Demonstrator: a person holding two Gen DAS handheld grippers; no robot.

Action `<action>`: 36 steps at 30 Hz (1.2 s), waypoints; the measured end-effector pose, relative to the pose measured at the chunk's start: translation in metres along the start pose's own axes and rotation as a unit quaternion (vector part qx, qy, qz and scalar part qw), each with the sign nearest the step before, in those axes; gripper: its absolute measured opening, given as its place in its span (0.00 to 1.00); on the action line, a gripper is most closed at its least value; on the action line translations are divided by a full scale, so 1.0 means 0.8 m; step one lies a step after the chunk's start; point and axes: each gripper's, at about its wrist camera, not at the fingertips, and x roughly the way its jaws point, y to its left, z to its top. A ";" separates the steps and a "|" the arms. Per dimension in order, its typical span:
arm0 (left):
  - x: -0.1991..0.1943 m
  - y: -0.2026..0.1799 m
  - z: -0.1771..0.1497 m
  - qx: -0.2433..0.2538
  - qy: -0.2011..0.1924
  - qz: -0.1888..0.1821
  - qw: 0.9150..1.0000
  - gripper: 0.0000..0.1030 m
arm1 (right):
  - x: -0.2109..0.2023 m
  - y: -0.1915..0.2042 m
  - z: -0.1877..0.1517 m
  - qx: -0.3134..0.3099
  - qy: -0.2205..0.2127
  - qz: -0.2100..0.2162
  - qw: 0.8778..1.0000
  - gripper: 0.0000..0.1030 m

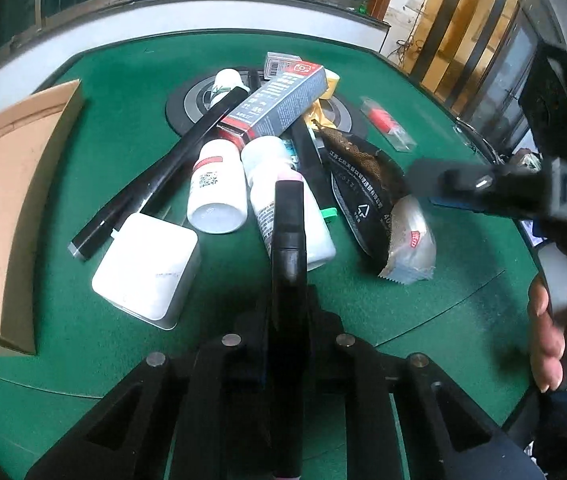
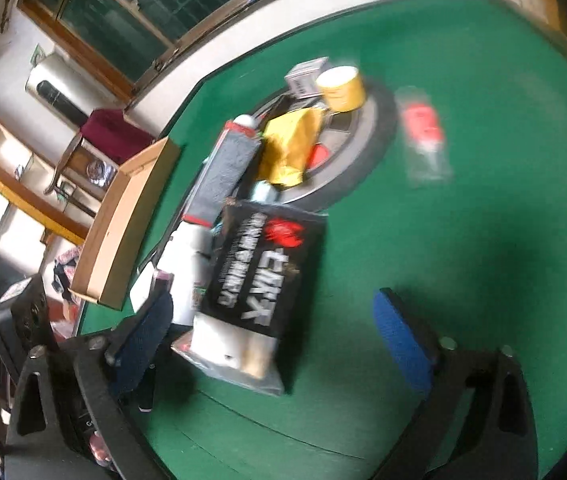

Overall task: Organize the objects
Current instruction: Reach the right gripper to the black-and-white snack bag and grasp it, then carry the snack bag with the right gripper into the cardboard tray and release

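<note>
A heap of objects lies on the green table (image 1: 115, 128). My left gripper (image 1: 289, 186) is shut, its fingers pressed together right over a white bottle (image 1: 315, 240); I see nothing between them. A second white bottle (image 1: 215, 196) and a white square box (image 1: 147, 268) lie just to its left. My right gripper (image 2: 271, 300) is open, with its blue pads (image 2: 403, 340) on either side of a black snack packet (image 2: 267, 272), not pressing on it. In the left wrist view that gripper (image 1: 435, 192) hangs over the packet (image 1: 367, 184).
An open cardboard box (image 1: 11, 200) stands at the table's left edge. A grey and red carton (image 1: 279, 100), a long black stick (image 1: 163, 176), a yellow tape roll (image 2: 341, 88) and a yellow bag (image 2: 287, 148) crowd the centre. A red sachet (image 1: 387, 124) lies apart.
</note>
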 end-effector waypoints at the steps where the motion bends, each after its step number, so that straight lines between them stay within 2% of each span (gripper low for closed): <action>1: 0.000 -0.001 0.000 0.002 0.000 0.002 1.000 0.12 | 0.005 0.009 0.000 -0.012 0.005 -0.016 1.000 0.89; 4: 0.000 -0.001 -0.002 0.006 0.002 -0.008 1.000 0.12 | 0.020 0.024 -0.001 -0.028 0.018 -0.057 0.998 0.84; 7: 0.000 -0.002 -0.003 0.006 -0.002 -0.005 1.000 0.12 | 0.036 0.026 -0.002 -0.028 0.024 -0.086 0.996 0.59; 8: -0.001 -0.003 -0.004 0.008 -0.004 -0.003 1.000 0.12 | 0.037 0.027 -0.003 -0.036 0.021 -0.091 0.995 0.45; 10: 0.000 -0.003 -0.002 0.007 -0.006 -0.001 1.000 0.12 | 0.040 0.028 -0.009 -0.046 0.026 -0.082 0.995 0.39; 13: 0.001 0.000 -0.001 -0.004 -0.008 -0.005 1.000 0.12 | 0.034 0.028 -0.017 -0.067 0.015 -0.080 0.994 0.37; 17: 0.000 0.006 0.000 -0.021 -0.009 -0.014 1.000 0.12 | 0.019 0.022 -0.020 -0.063 0.001 -0.071 0.996 0.37; 24: -0.033 0.016 0.007 -0.034 -0.044 -0.028 0.998 0.12 | 0.006 0.026 -0.012 -0.056 -0.033 -0.067 0.996 0.37; 28: -0.052 0.036 0.011 -0.047 -0.062 -0.035 0.996 0.12 | 0.002 0.026 -0.005 -0.047 -0.047 -0.062 0.996 0.37; 30: -0.063 0.050 0.011 -0.054 -0.071 -0.036 0.995 0.12 | 0.000 0.025 -0.003 -0.035 -0.047 -0.045 0.997 0.37; 36: -0.091 0.090 0.008 -0.076 -0.093 -0.032 0.992 0.12 | -0.002 0.057 0.001 -0.033 -0.051 -0.028 0.998 0.37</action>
